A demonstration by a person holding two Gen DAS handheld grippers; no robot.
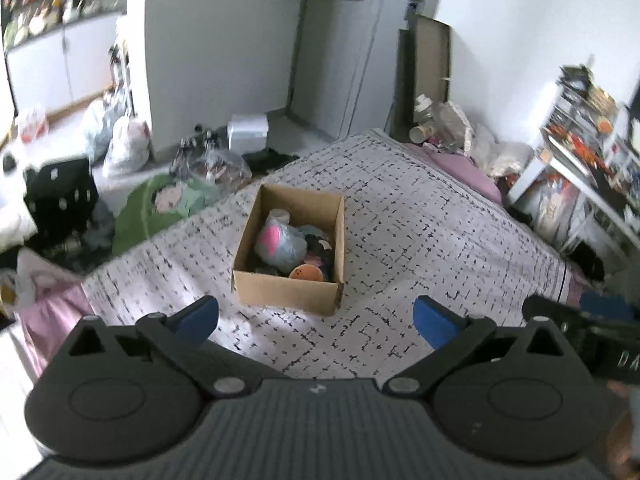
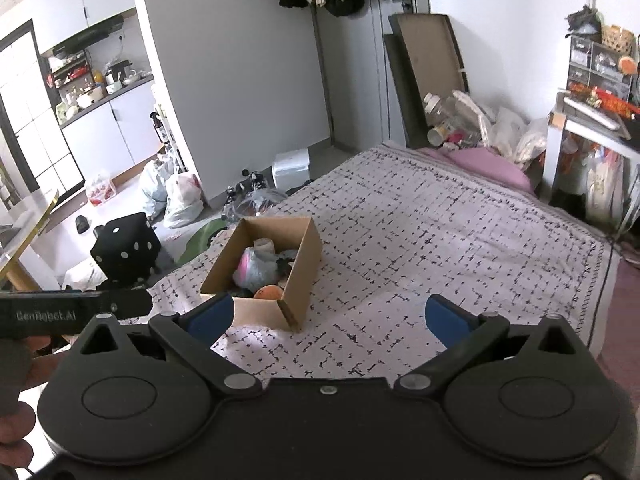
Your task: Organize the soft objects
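A brown cardboard box (image 1: 280,292) stands on the bed's patterned blanket (image 1: 420,240). It holds several soft toys: a grey and pink plush (image 1: 280,244), an orange one (image 1: 307,273) and dark ones. My left gripper (image 1: 316,320) is open and empty, held just short of the box. In the right wrist view the box (image 2: 298,280) lies ahead to the left, with the grey and pink plush (image 2: 252,268) and the orange one (image 2: 269,292) inside. My right gripper (image 2: 328,316) is open and empty, to the right of the box.
A pink pillow (image 2: 488,164) and plastic bags with bottles (image 2: 460,120) lie at the bed's far end. A cluttered white shelf (image 2: 592,120) stands at right. On the floor to the left are a black spotted cube (image 2: 126,252), a green cushion (image 1: 160,204) and white bags (image 2: 176,196).
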